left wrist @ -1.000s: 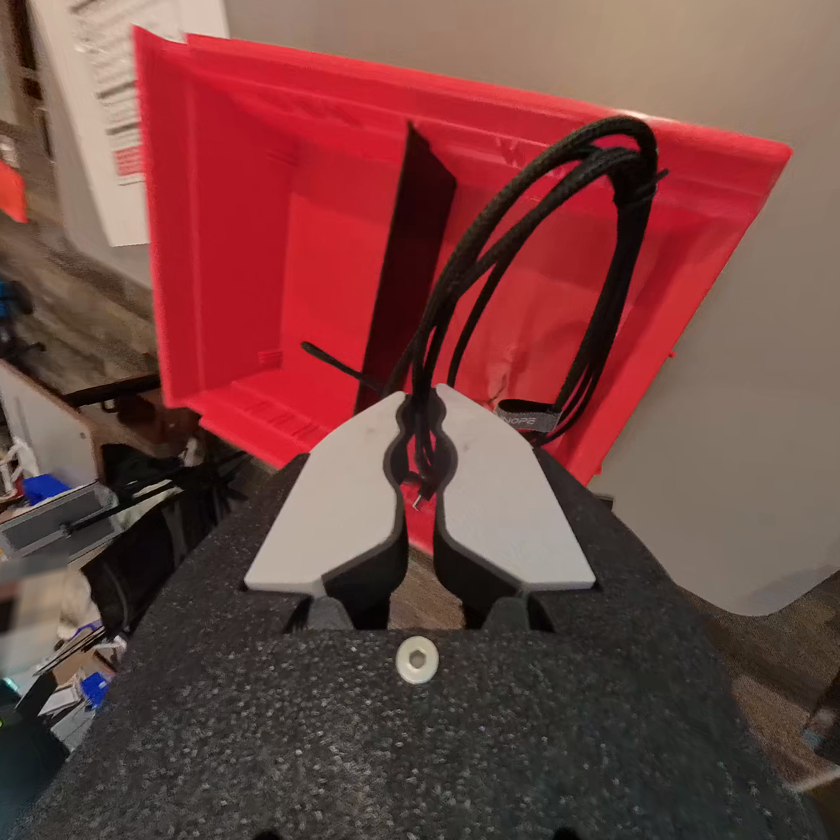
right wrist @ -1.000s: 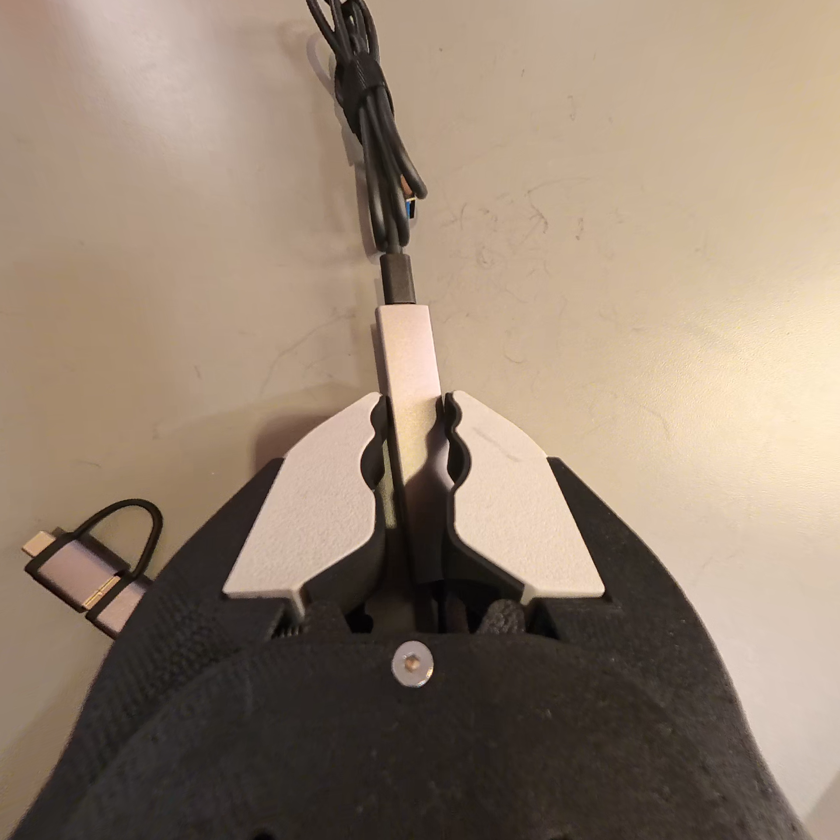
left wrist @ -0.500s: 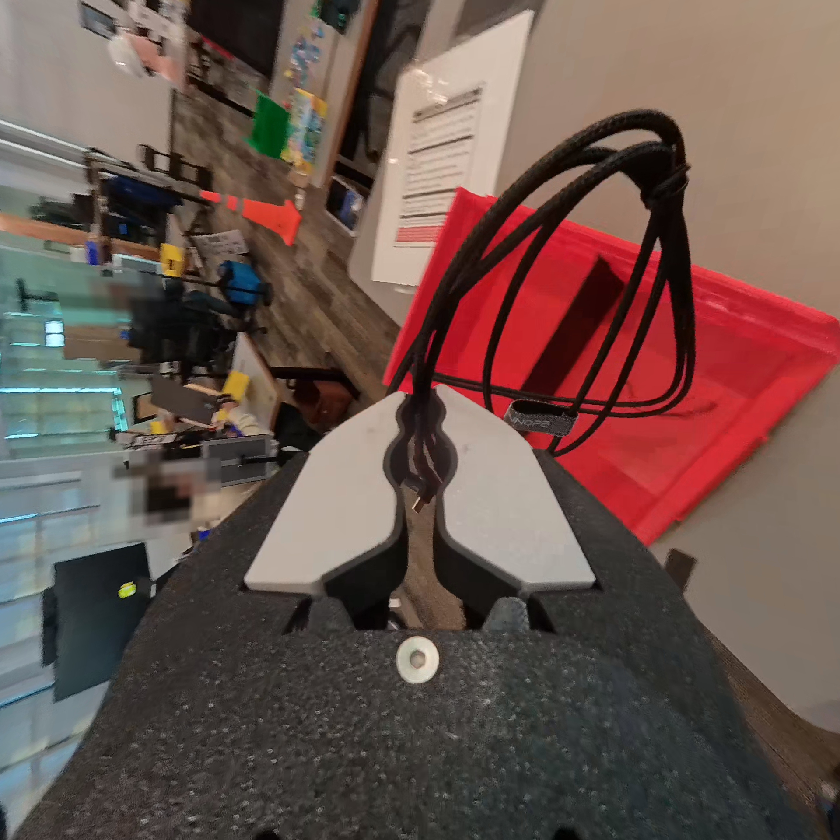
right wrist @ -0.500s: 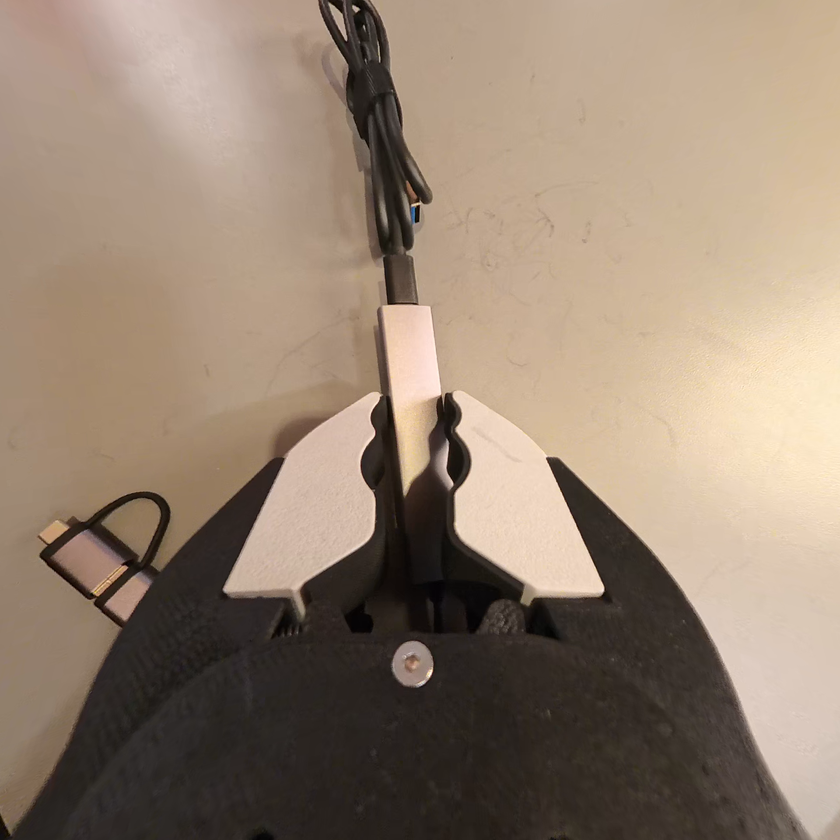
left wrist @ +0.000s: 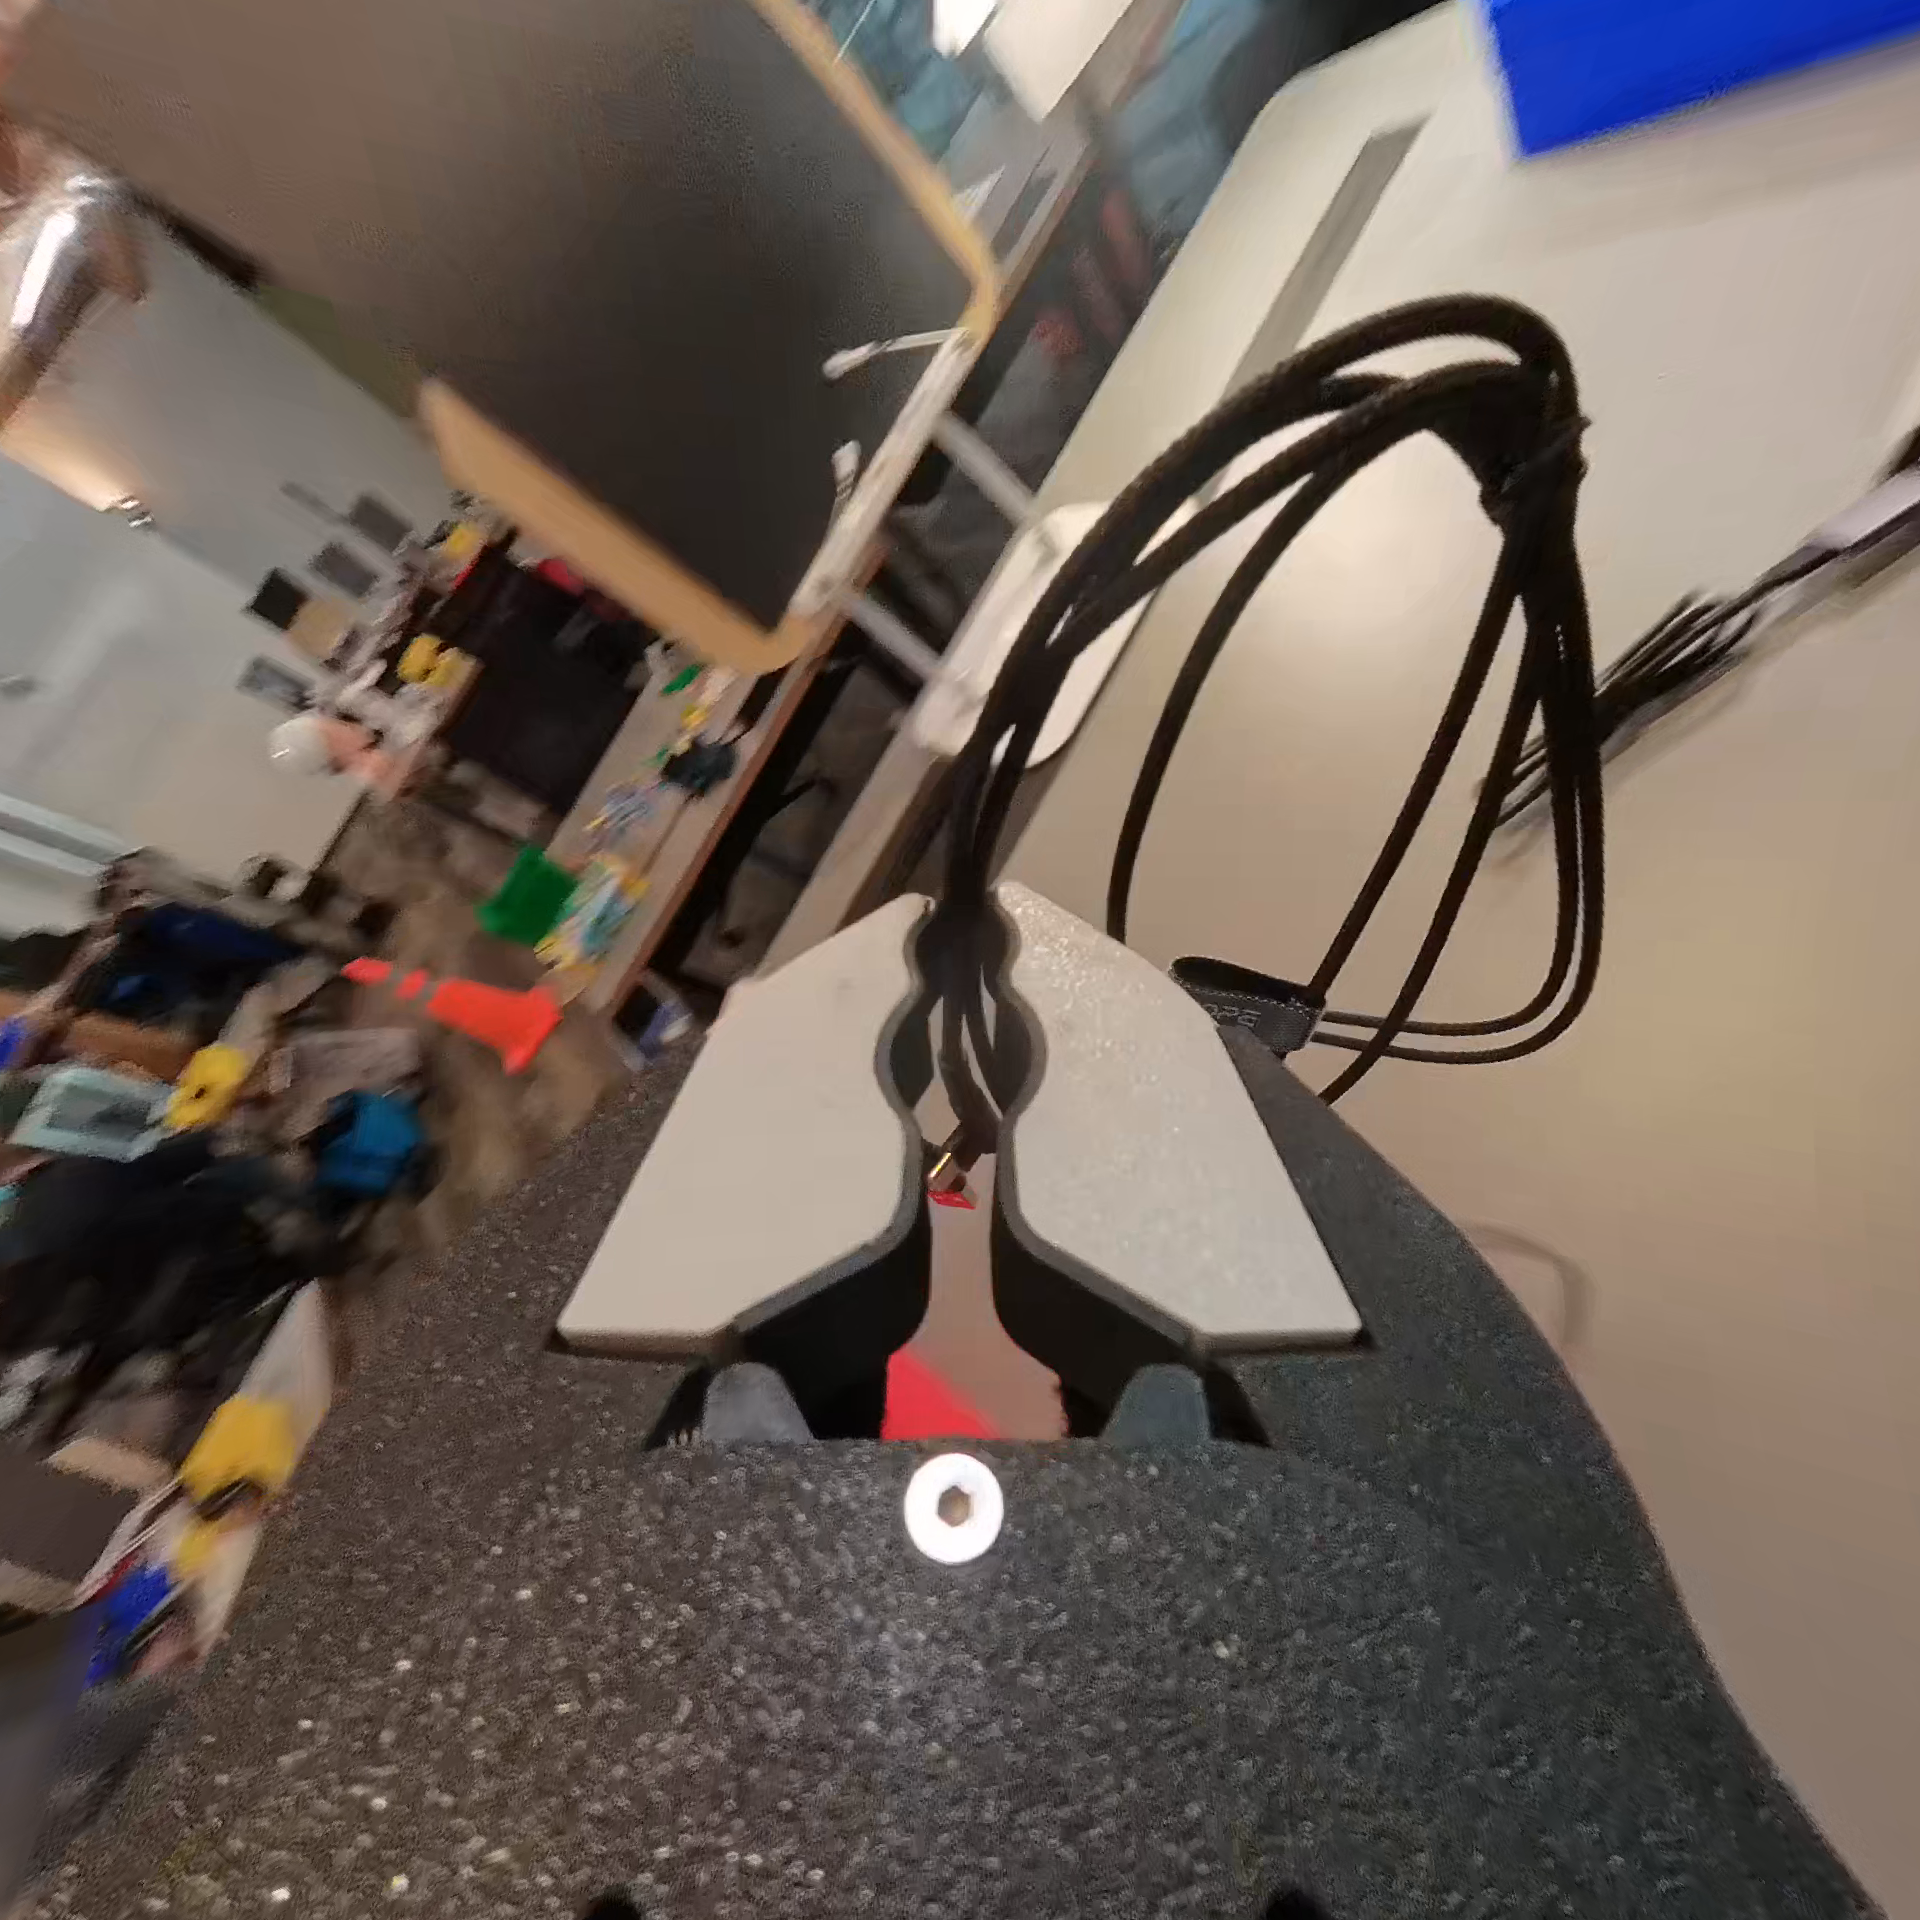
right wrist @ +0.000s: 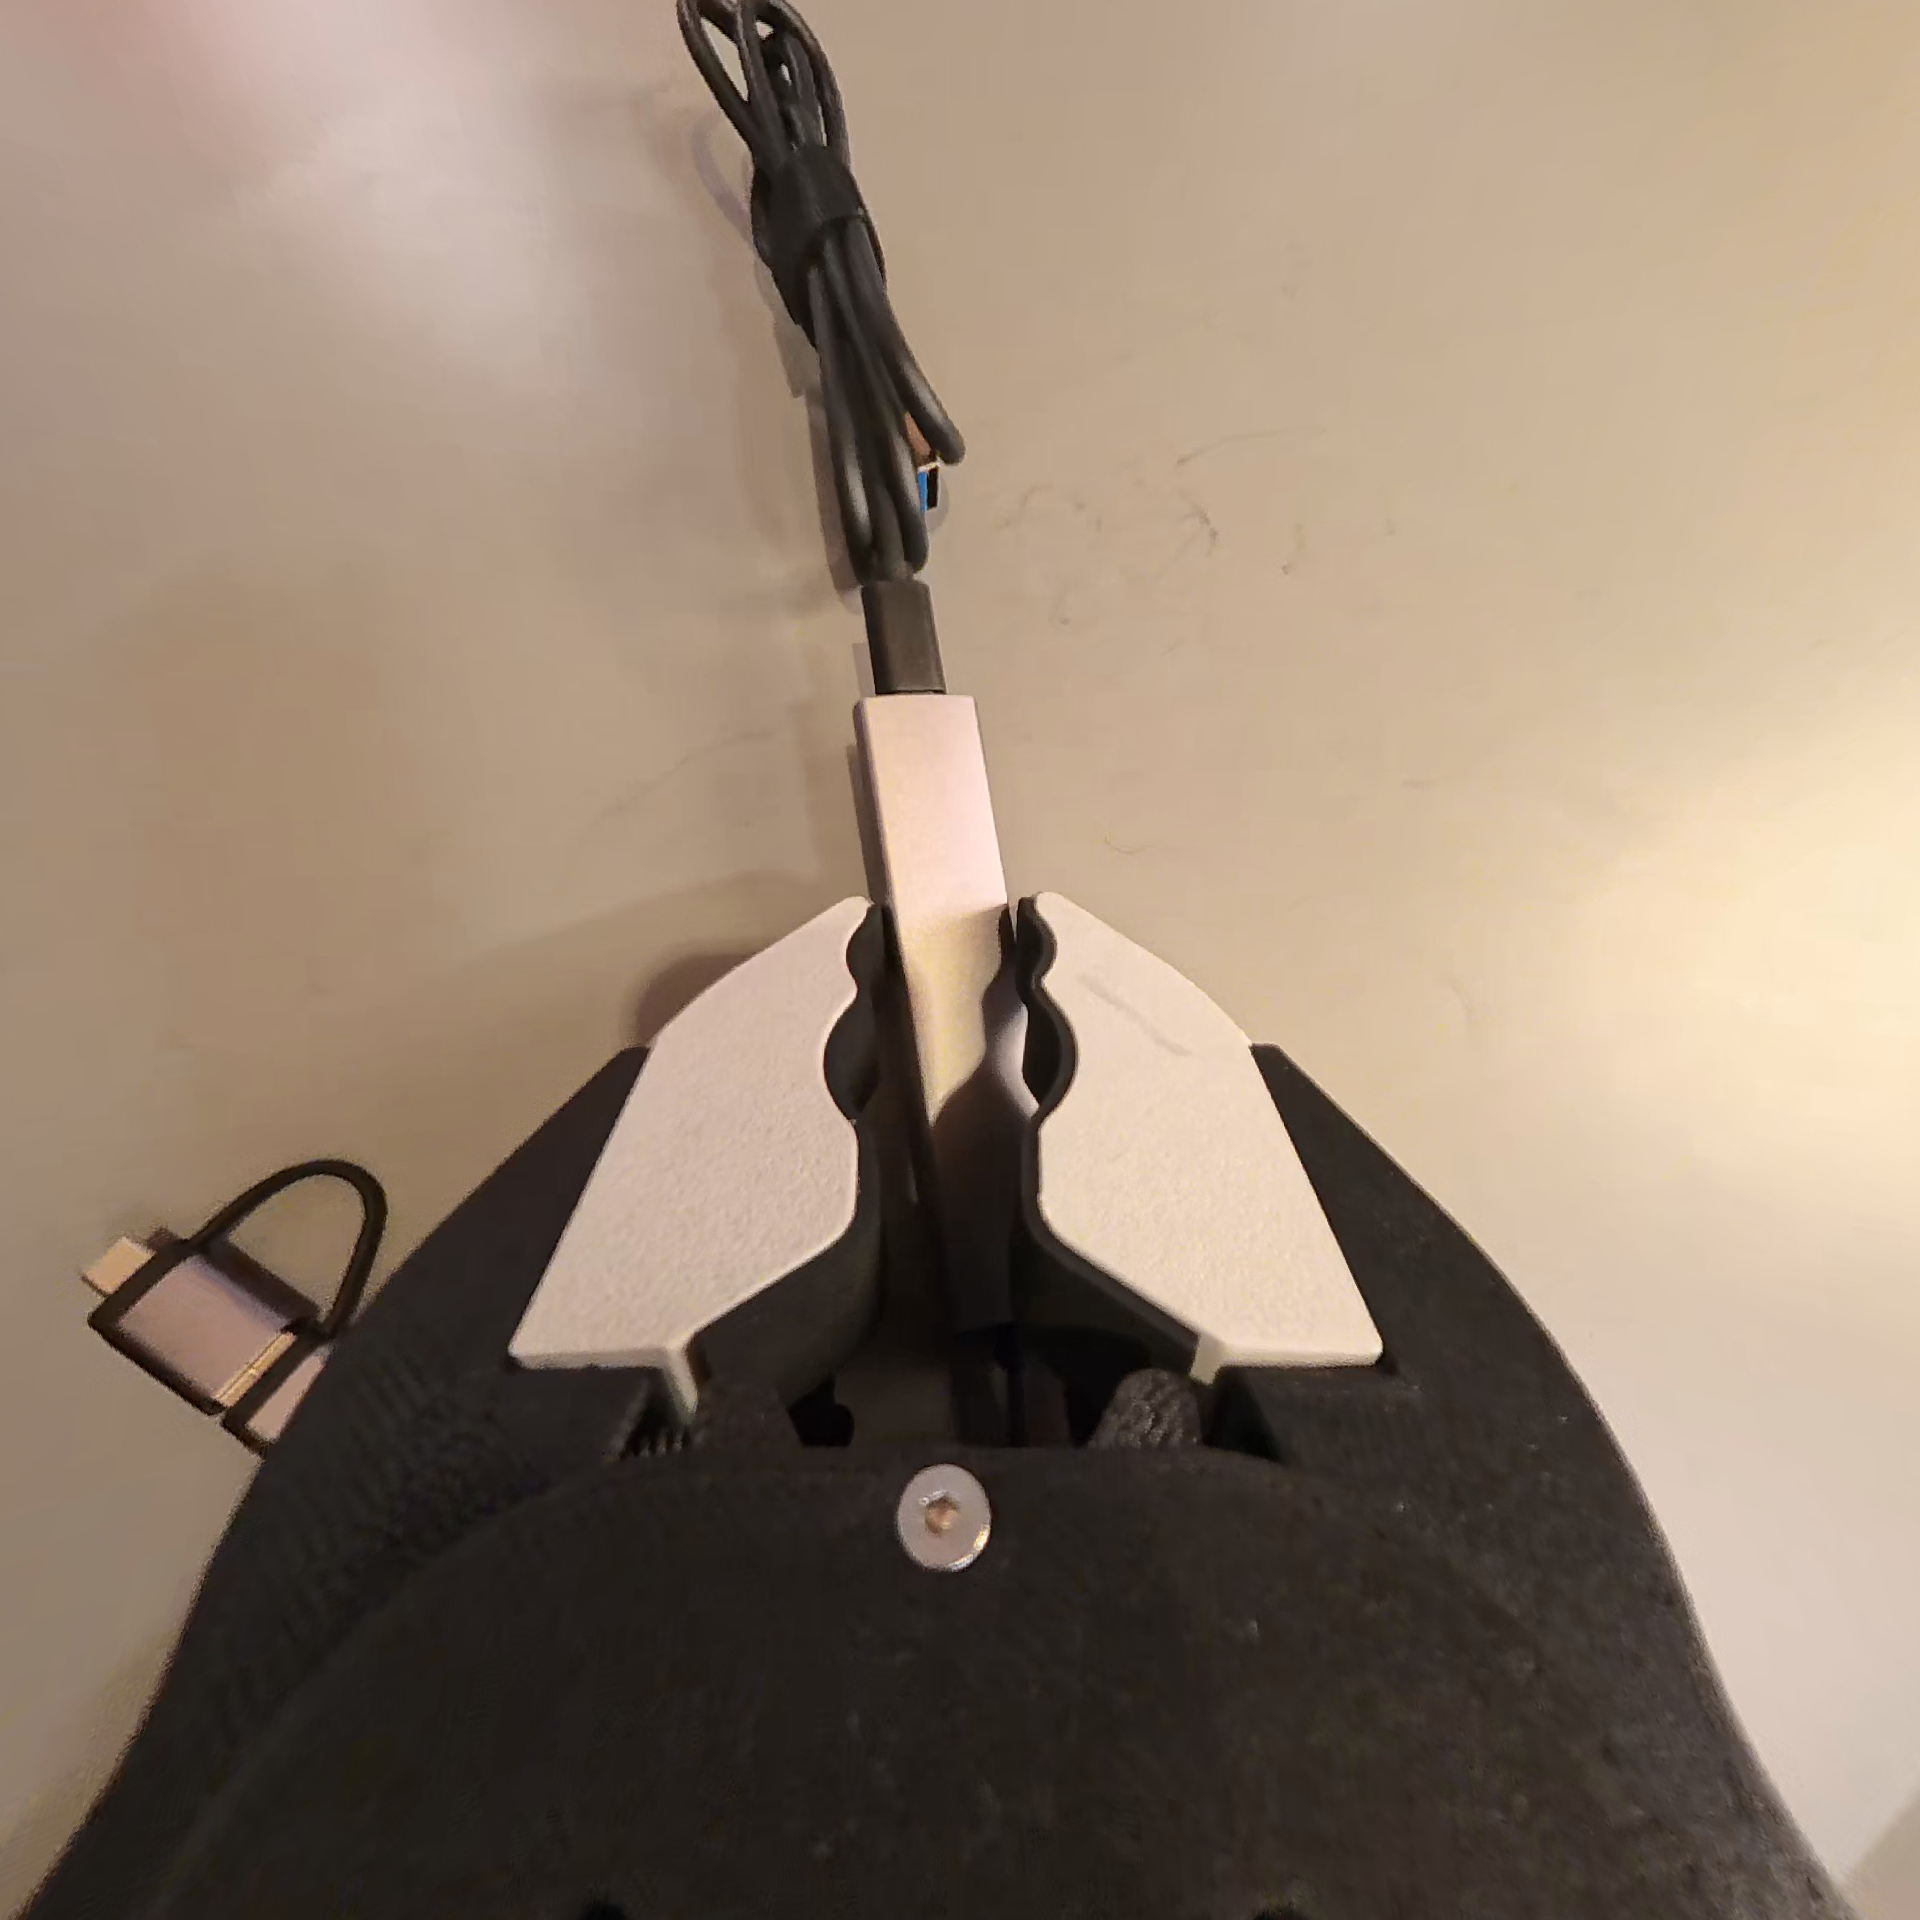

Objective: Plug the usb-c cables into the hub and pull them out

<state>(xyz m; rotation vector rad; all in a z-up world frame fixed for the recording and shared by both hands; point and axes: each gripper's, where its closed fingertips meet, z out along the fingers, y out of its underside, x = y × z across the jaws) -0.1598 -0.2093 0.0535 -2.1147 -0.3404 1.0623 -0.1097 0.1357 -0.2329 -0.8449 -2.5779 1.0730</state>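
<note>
My left gripper [left wrist: 961, 914] is shut on a black braided usb-c cable [left wrist: 1351, 582], coiled in loops and held by a grey strap [left wrist: 1252, 1013]. Its metal plug [left wrist: 951, 1169] points back between the jaws. My right gripper [right wrist: 945, 909] is shut on a silver hub [right wrist: 925, 800], held edge-on over the beige table [right wrist: 1455, 520]. A black plug [right wrist: 906, 634] sits in the hub's far end, and its bundled black cable [right wrist: 831, 260] lies on the table beyond. The hub and its cable show blurred at the right of the left wrist view [left wrist: 1766, 613].
A small grey adapter with a black loop [right wrist: 218, 1320] lies on the table left of my right gripper. The left wrist view is tilted and blurred: a dark tabletop [left wrist: 623, 260], a cluttered floor with an orange cone [left wrist: 488, 1013], a blue panel [left wrist: 1704, 62]. One gripper's finger ends stand about 45 cm off the other's.
My left gripper has swung away from the red bin, still holding the coiled cable; the bin has left its view. My right gripper has stayed almost still, holding the hub.
</note>
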